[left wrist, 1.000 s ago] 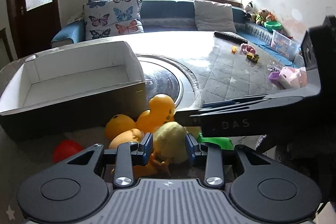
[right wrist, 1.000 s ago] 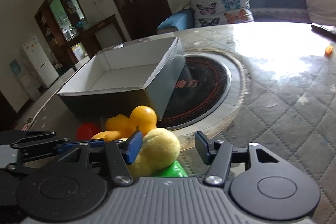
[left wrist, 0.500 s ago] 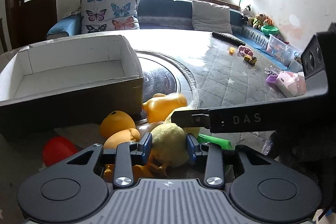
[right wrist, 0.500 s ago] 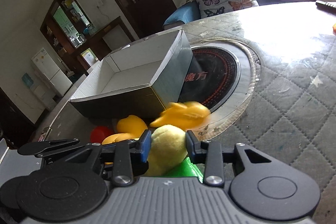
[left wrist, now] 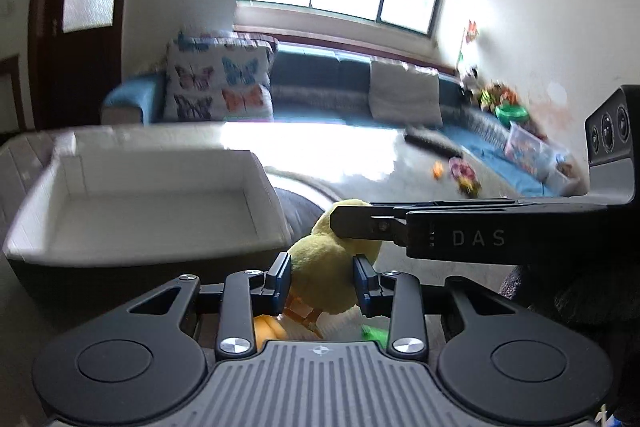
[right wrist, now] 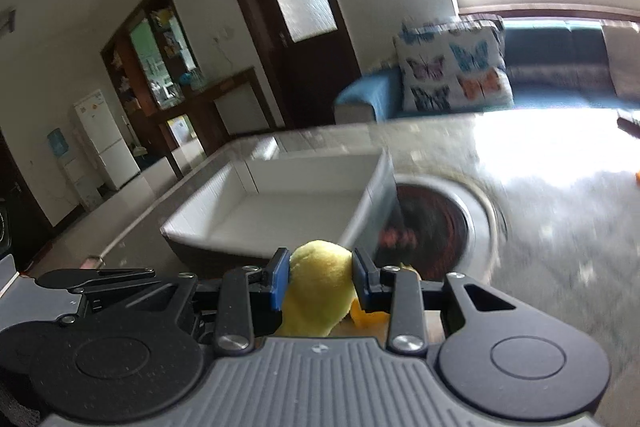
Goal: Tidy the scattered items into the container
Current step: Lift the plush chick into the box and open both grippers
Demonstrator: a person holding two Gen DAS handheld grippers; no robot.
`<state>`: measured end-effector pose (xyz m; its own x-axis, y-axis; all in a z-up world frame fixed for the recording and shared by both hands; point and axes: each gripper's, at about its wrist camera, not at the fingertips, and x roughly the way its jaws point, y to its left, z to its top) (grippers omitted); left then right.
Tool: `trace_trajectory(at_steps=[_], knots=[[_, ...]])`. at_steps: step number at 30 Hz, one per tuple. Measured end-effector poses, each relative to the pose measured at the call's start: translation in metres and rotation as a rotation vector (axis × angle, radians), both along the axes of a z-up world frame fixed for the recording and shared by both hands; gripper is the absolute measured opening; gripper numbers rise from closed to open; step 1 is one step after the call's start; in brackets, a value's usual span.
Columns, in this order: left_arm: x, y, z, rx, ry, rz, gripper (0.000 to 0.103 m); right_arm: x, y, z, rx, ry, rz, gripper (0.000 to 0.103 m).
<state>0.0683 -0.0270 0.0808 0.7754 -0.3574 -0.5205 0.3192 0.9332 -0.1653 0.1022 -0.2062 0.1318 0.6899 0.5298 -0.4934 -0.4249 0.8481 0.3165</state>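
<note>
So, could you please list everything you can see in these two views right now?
plush duck: one, yellow, clamped between both grippers.
box: one, white inside with dark outer walls, on the table ahead of the grippers, nothing in it.
orange toy: one visible, below the plush.
green toy: one, below the plush.
butterfly cushion: one, white, on the blue sofa.
remote: one, dark, far table edge.
left gripper: black, shut on the plush.
right gripper: black, shut on the plush.
</note>
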Motion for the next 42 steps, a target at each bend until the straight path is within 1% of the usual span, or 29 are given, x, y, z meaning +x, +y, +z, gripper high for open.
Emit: trace_trajectory(at_steps=[6, 10, 13, 18, 22, 26, 31, 34, 38, 42], knots=[[0.032, 0.021, 0.016, 0.005, -0.051, 0.060, 0.035, 0.037, 0.027, 0.023, -0.015, -0.067, 0.044, 0.033], [0.062, 0.036, 0.014, 0.003, -0.026, 0.089, 0.035, 0.066, 0.045, 0.023, -0.030, -0.062, 0.063, 0.032], [0.085, 0.047, 0.004, -0.007, 0.016, 0.101, 0.035, 0.088, 0.057, 0.013, -0.036, -0.025, 0.070, 0.032], [0.114, 0.058, -0.018, -0.004, 0.095, 0.117, 0.035, 0.116, 0.071, -0.013, -0.051, 0.048, 0.087, 0.032], [0.125, 0.062, -0.032, 0.003, 0.144, 0.115, 0.035, 0.130, 0.076, -0.031, -0.055, 0.104, 0.093, 0.032], [0.133, 0.063, -0.042, -0.007, 0.187, 0.104, 0.035, 0.137, 0.077, -0.041, -0.070, 0.138, 0.095, 0.032], [0.140, 0.062, -0.052, 0.000, 0.220, 0.097, 0.035, 0.136, 0.080, -0.048, -0.106, 0.148, 0.089, 0.034], [0.140, 0.061, -0.051, 0.006, 0.215, 0.096, 0.036, 0.135, 0.081, -0.051, -0.124, 0.150, 0.085, 0.035], [0.139, 0.061, -0.048, 0.007, 0.209, 0.100, 0.036, 0.130, 0.081, -0.047, -0.132, 0.127, 0.082, 0.035], [0.135, 0.062, -0.044, 0.008, 0.194, 0.110, 0.036, 0.126, 0.080, -0.041, -0.135, 0.103, 0.076, 0.038]])
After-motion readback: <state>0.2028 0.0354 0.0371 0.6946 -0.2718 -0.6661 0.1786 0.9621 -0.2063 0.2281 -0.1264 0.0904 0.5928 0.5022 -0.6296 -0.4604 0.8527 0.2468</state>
